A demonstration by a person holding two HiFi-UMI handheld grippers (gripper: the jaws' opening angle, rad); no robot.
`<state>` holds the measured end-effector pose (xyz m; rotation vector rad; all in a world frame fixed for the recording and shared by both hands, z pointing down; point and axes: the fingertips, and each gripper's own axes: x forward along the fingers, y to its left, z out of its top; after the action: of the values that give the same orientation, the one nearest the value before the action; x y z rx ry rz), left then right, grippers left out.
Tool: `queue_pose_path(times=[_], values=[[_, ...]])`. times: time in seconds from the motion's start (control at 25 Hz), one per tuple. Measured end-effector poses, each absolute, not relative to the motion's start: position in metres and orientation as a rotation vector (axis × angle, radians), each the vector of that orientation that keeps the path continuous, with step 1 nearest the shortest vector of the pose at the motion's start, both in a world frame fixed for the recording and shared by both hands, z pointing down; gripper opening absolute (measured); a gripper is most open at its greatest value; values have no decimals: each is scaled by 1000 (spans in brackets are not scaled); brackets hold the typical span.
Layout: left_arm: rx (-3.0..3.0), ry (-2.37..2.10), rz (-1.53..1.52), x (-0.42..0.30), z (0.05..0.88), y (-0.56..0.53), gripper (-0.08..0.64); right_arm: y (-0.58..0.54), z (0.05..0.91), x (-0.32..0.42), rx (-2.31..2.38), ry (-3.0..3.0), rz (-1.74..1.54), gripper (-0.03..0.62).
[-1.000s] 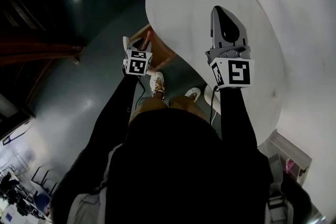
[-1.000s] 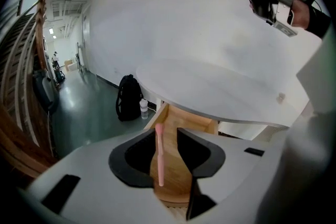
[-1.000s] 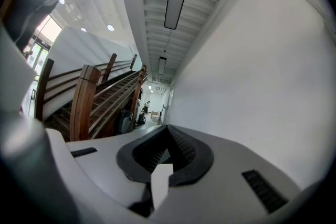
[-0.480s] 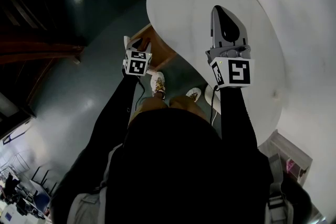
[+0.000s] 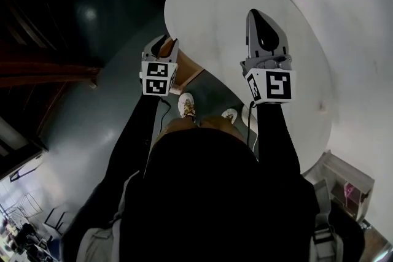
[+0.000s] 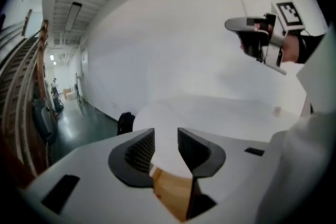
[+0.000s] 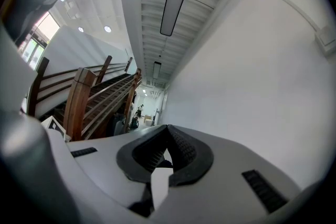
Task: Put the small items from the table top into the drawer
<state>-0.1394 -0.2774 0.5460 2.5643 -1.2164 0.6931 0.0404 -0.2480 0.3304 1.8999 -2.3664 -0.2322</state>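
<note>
- Holding my left hand-held gripper (image 6: 166,138) just off the table's (image 5: 212,3) near left edge, I have its jaws a narrow way apart. They have just been opening, and nothing is between them.
- The drawer (image 5: 188,70) stands open under the table's near edge, directly below that hand-held gripper. It is made of light wood.
- Through the gap between the left jaws I see a strip of the drawer's wood, with the white table top beyond it. So little of the inside shows that I cannot tell what lies in the drawer.
- My right hand-held gripper (image 5: 258,14) is over the table top, on the near right part of it and well apart from the drawer. Its jaws are closed tip to tip, with no item pinched between them.
- One small item (image 6: 276,110) sits on the table top toward the table's right edge, apart from both hand-held grippers. It is too small for me to say what it is.
- My shoes (image 5: 186,106) stand on the dark floor beside the table's near edge, just beside the drawer.
</note>
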Motion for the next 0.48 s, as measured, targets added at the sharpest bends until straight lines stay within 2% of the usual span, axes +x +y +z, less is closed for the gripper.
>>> queue_pose_path(times=[0.48], values=[[3010,-1302,136,-98,293,-270,146,-227,286,59,1985,-2355,-354,28]])
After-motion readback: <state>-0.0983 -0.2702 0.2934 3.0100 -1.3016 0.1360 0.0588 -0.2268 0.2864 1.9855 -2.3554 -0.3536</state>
